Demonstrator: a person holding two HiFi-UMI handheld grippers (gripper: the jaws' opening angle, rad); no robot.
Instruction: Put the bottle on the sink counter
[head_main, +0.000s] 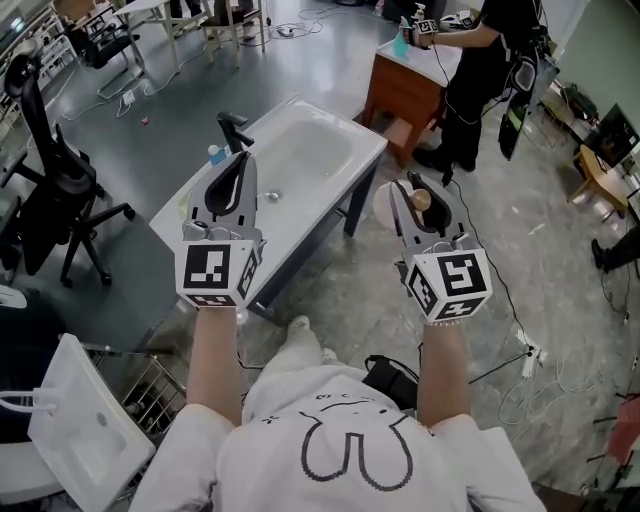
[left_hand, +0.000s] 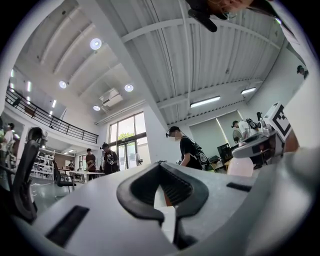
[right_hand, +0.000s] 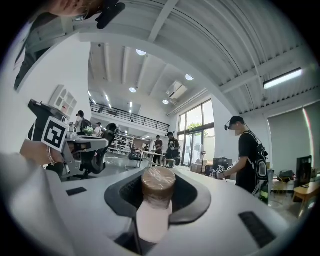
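Sink counter (head_main: 300, 150) ahead, both forearms stretched fwd: R gripper (head_main: 416, 188) grips bottle (right_hand: 156, 200), L gripper (head_main: 244, 160) fingers (left_hand: 137, 192) closed, empty

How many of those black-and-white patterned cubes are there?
3: on the left gripper, on the right gripper, and one held by the person at the back. More may be hidden.

The left gripper (left_hand: 160, 164) is tilting up toward the ceiling (left_hand: 200, 55), its black jaws meeting at the tips with nothing between them. At the right edge, the right gripper (left_hand: 246, 149) is holding a pale bottle (left_hand: 240, 167). A person in black (left_hand: 189, 151) is standing beyond.
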